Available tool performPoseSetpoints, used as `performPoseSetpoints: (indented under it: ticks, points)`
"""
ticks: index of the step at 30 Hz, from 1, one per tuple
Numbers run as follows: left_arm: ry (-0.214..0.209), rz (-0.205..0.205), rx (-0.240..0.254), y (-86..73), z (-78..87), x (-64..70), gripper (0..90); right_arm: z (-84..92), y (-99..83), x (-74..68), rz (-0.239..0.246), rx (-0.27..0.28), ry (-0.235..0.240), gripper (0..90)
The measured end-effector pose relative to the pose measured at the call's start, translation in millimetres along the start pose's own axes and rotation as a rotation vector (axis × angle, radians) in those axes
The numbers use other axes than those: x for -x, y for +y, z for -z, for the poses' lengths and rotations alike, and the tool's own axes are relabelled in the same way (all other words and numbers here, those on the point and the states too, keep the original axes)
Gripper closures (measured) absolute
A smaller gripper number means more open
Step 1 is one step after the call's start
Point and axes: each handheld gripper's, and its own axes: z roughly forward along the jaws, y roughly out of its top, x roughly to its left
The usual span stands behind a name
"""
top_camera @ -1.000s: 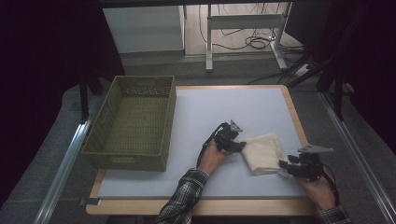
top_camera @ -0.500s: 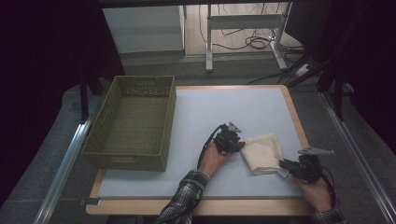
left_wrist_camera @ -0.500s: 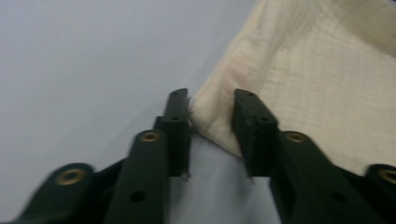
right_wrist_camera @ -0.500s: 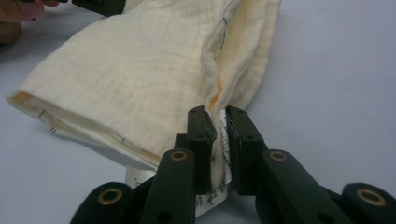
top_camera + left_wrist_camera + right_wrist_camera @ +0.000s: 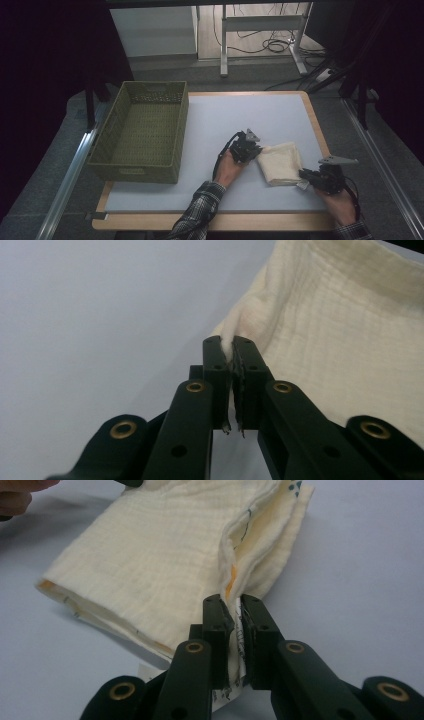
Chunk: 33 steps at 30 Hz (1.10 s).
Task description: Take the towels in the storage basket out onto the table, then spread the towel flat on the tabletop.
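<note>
Where the high view blurs it, each tool (image 5: 231, 347) (image 5: 234, 605) pinching the cream cloth's (image 5: 280, 162) edge.

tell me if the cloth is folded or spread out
Folded. The cloth shows stacked layered edges in the right gripper view and lies as a compact pad on the table.

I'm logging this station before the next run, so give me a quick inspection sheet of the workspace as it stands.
Surface: pale table, wooden edge.
Job's things: folded cream cloth lying flat; green basket at left, nothing seen inside.
Clutter: nothing seen.
Grippers: left gripper shut on the cloth's corner; right gripper shut on its opposite corner.
Cables: floor cables beyond the table.
Surroundings: desk legs, dark curtains.
</note>
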Motion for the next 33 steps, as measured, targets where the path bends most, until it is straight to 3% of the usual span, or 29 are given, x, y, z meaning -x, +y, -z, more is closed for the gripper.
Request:
performPoseSetpoints:
  ticks: [7,21,33]
  points:
    - [0.02,-0.012,0.012,2.8,10.9,-4.6,85.6,2.2,7.2,-8.6,0.03,0.026,0.013,82.2]
    - [0.042,-0.01,0.021,1.9,27.1,-14.8,85.4,-1.9,19.1,-20.5,0.041,0.051,0.043,81.8]
    - [0.06,0.012,0.036,-2.8,44.3,-26.2,85.3,-7.9,31.9,-34.2,0.056,0.071,0.081,81.6]
